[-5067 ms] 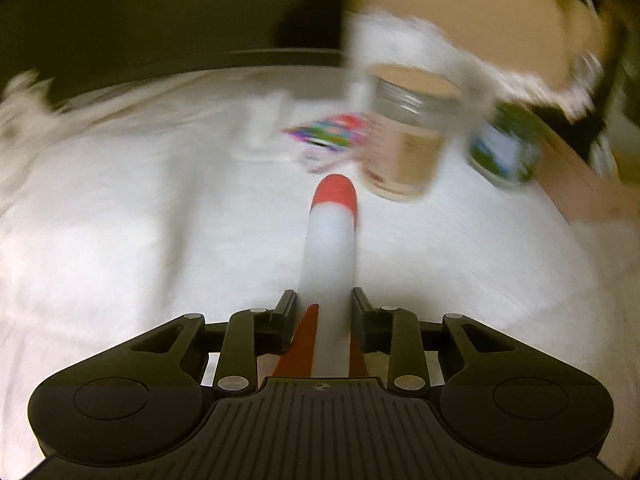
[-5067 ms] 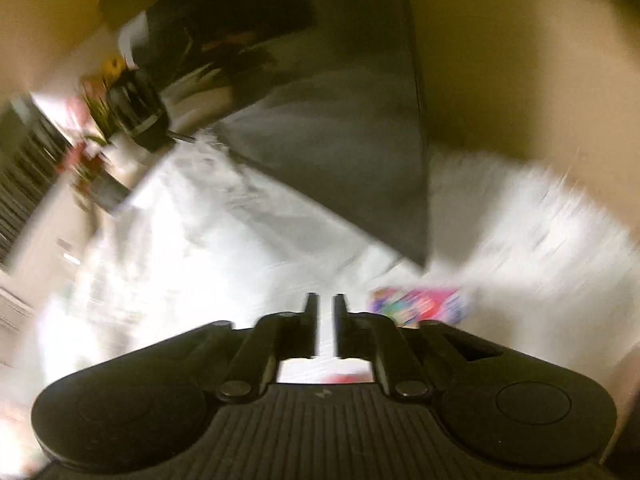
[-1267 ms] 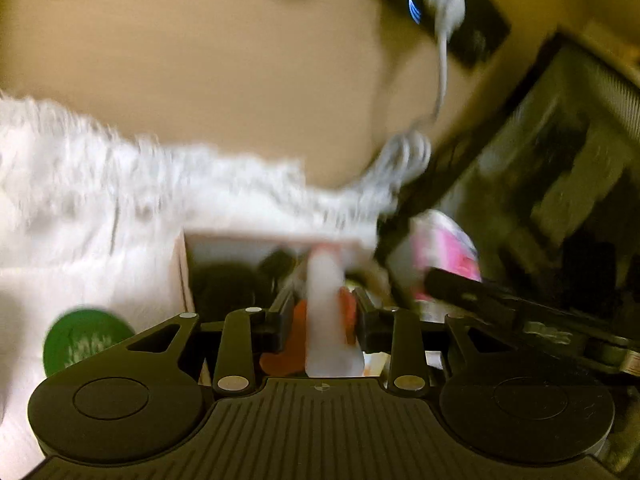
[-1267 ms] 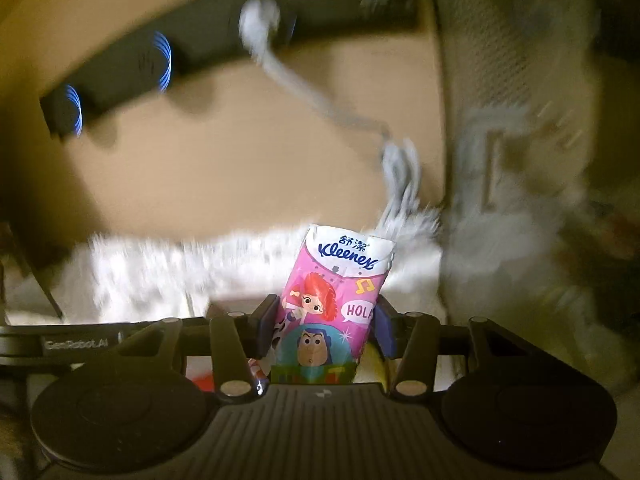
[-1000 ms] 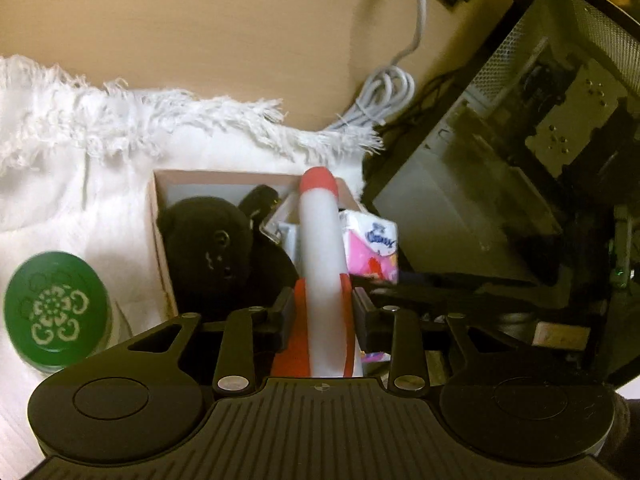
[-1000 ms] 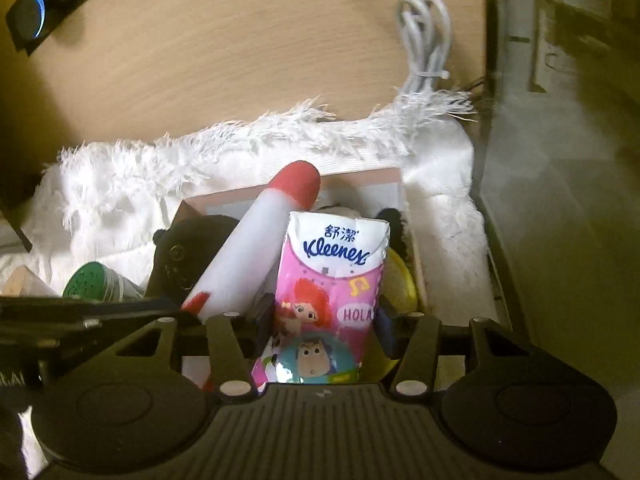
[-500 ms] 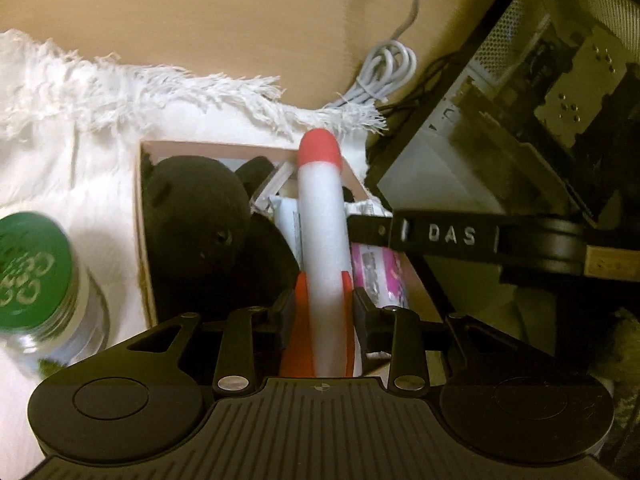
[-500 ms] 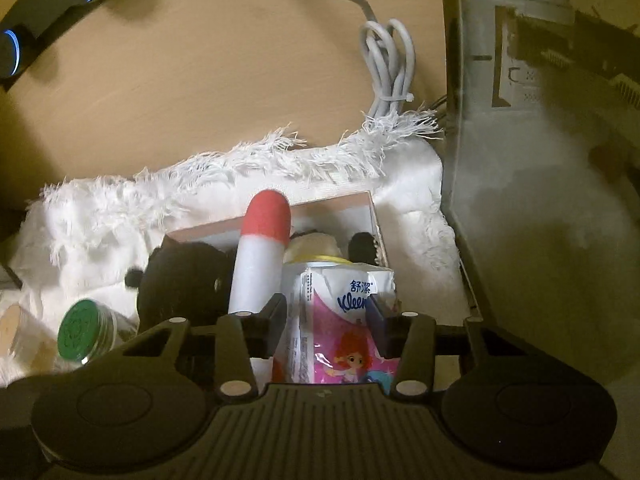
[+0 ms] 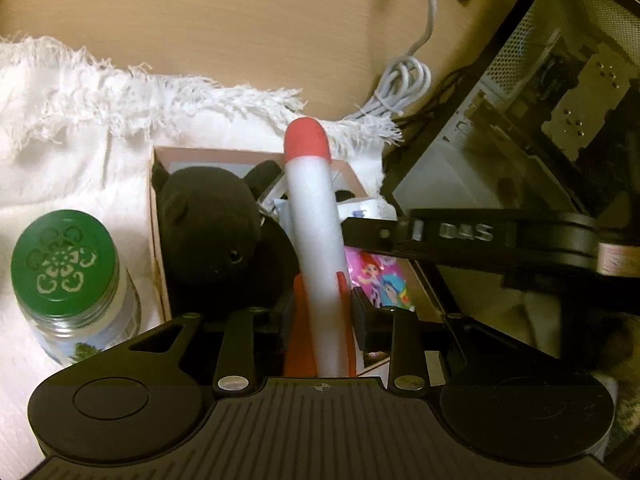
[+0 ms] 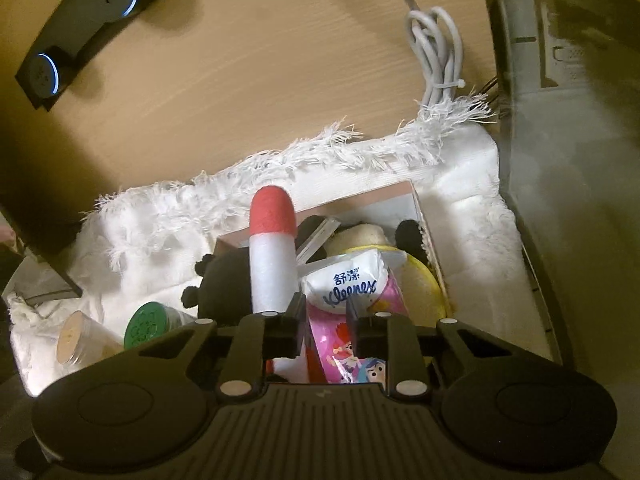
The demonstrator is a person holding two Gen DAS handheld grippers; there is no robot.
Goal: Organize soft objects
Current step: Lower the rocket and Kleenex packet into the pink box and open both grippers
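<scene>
The left gripper [image 9: 320,312] is clamped on the white foam rocket with a rounded red nose and red fins [image 9: 313,216], pinching it low on the body, probably so the long light shaft can be steered nose-first over the open pale cardboard box [image 9: 157,216] on the fringed white cloth [image 9: 72,112]. The right gripper [image 10: 327,322] has just been closing, and its jaws now pinch the pink cartoon-printed soft tissue pack [image 10: 352,292], which crumples between the pads; it sits low over the box's right half, likely being pressed in beside the yellow plush [image 10: 424,284]. A black plush toy [image 9: 212,232] already fills the left half, so both pieces look aimed at what room remains. The green-lidded glass jar [image 9: 64,256] stands just outside the box, being hard
</scene>
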